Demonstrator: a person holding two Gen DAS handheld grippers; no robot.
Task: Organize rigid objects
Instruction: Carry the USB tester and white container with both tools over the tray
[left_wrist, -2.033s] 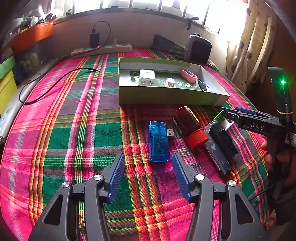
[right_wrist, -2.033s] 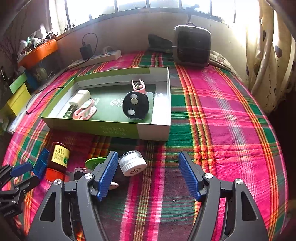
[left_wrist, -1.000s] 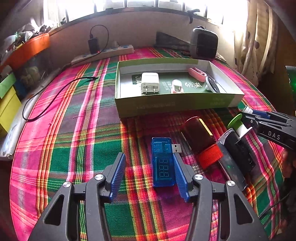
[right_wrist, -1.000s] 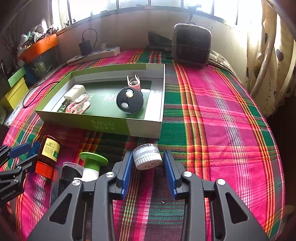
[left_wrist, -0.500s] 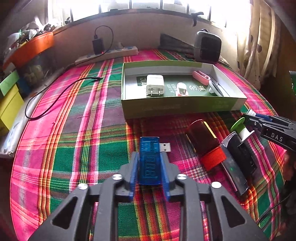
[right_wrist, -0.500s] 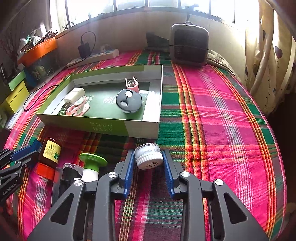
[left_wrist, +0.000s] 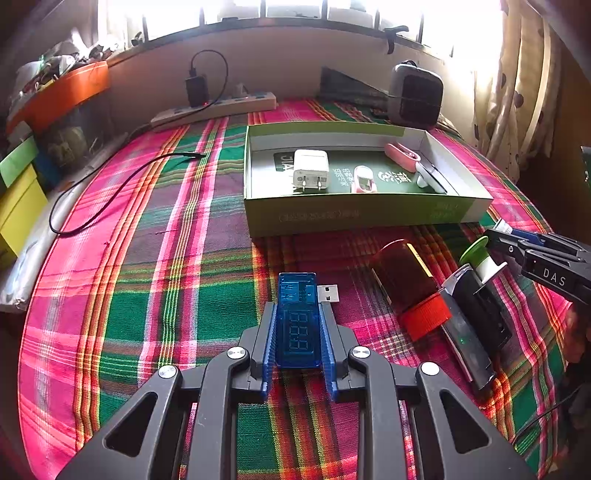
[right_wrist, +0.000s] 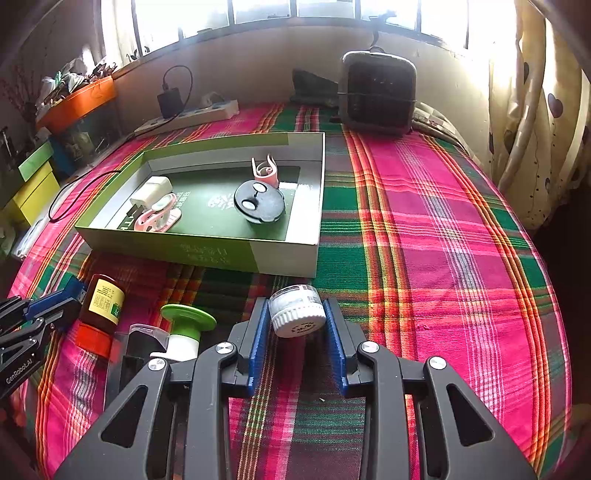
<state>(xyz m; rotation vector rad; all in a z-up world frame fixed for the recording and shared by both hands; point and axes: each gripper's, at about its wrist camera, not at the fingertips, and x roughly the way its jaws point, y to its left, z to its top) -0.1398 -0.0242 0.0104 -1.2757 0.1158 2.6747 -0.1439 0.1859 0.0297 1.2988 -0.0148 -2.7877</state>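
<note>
Since a second ago the left claw (left_wrist: 298, 334) has clamped its pads on the blue translucent plastic USB tester (left_wrist: 298, 320)'s long sides, while the right claw (right_wrist: 297, 326) pinches the small white-capped round jar (right_wrist: 296, 311); both look light, stiff, probably slick.

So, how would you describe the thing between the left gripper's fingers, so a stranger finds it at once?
Start from the green box on the plaid cloth and come toward the camera. There the left gripper is shut on a USB tester, flat and rectangular. Unlike the brown bottle beside it, it is clear blue plastic with a digit display and a metal plug.
</note>
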